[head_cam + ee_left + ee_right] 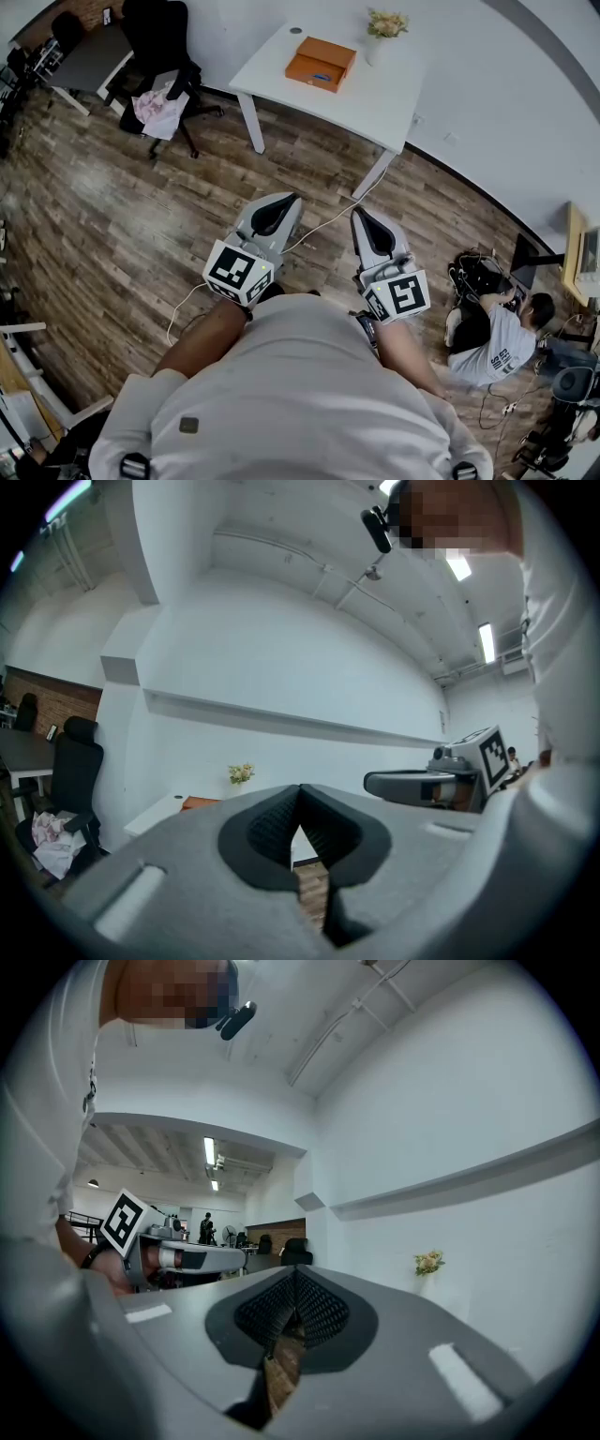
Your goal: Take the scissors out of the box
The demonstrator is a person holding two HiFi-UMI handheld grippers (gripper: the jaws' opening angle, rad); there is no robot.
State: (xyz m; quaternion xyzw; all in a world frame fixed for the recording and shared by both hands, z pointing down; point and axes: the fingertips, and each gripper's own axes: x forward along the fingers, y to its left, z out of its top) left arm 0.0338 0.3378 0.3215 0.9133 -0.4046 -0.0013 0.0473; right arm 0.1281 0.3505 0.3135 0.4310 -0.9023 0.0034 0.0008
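Observation:
An orange box (322, 63) lies shut on the white table (375, 103) by the far wall; no scissors show in any view. I stand on the wooden floor well short of the table. My left gripper (282, 200) and right gripper (361, 215) are held level side by side in front of my body, both shut with nothing between the pads. In the left gripper view the black pads (281, 827) meet at their tips, with the orange box (199, 803) small and far beyond them. In the right gripper view the pads (314, 1312) also meet.
A vase of flowers (386, 28) stands on the table beside the box. A black office chair with a pink cloth (159, 103) stands left of the table. A white cable (323, 223) runs across the floor. A person (497, 342) sits on the floor at the right.

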